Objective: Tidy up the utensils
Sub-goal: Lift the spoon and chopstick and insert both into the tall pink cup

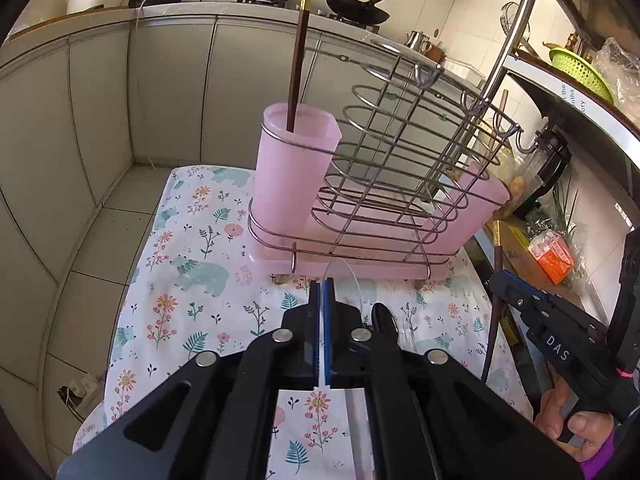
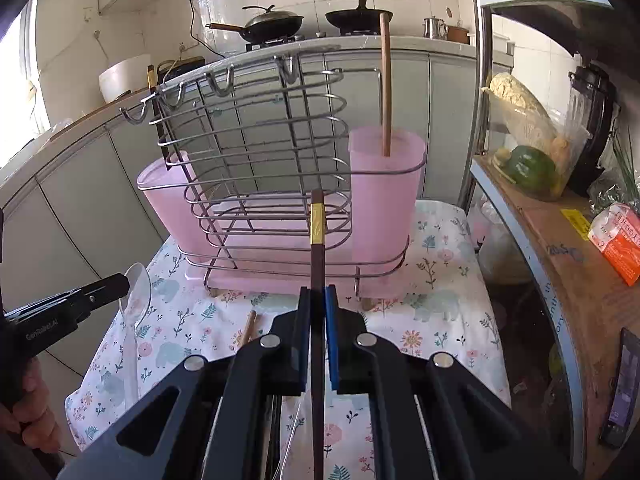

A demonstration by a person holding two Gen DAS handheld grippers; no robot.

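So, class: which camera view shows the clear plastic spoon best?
The right wrist view: the clear plastic spoon shows nearly whole in the left gripper. In the left wrist view only a thin clear edge shows past the jaws.

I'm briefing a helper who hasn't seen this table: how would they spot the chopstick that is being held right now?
Find the pink utensil rack on the floral cloth. In front of it the right gripper is shut on a dark brown chopstick. Unlike the chopsticks standing in the rack's cups, it is in the jaws, its gold band just past the fingertips.

Shut left tool (image 1: 323, 286) on clear spoon (image 1: 352, 276), before pink rack (image 1: 360, 216).
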